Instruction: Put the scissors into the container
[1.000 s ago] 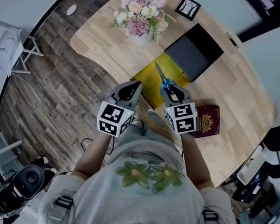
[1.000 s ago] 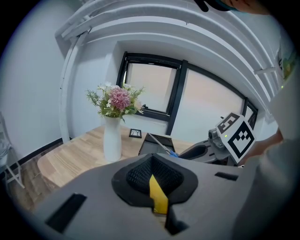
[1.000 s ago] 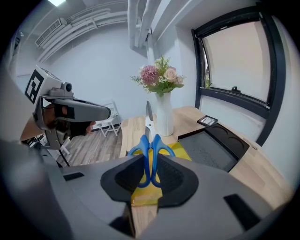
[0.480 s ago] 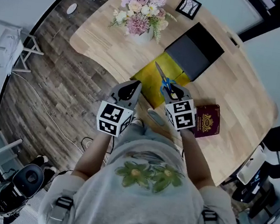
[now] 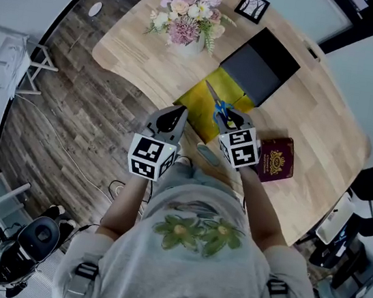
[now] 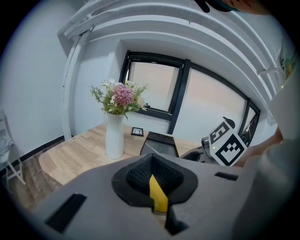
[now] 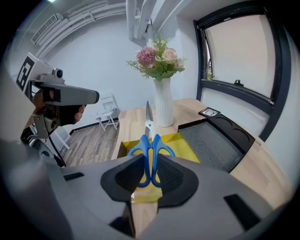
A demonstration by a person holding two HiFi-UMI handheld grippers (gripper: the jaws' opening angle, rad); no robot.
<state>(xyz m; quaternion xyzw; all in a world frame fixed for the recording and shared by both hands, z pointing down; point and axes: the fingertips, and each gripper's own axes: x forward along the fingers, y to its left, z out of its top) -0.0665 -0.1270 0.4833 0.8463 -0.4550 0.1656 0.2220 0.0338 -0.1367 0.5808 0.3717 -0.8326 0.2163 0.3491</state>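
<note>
Blue-handled scissors point(image 5: 222, 113) are clamped by their handles in my right gripper point(image 5: 233, 122), blades pointing forward and up over the yellow container point(image 5: 202, 99). In the right gripper view the scissors point(image 7: 150, 149) stand upright between the pads, above the yellow container point(image 7: 182, 143) on the wooden table. My left gripper point(image 5: 174, 116) hovers off the table's near edge, left of the container, with its jaws together and nothing in them. In the left gripper view only a thin yellow sliver shows between the jaws of the left gripper point(image 6: 154, 180).
A black tray point(image 5: 260, 68) lies just beyond the container. A white vase of flowers point(image 5: 188, 18) and a small picture frame point(image 5: 251, 8) stand at the far side. A maroon booklet point(image 5: 276, 160) lies right of my right gripper. Wood floor lies left of the table.
My right gripper with the scissors has edged slightly forward toward the container. The left gripper has stayed almost where it was.
</note>
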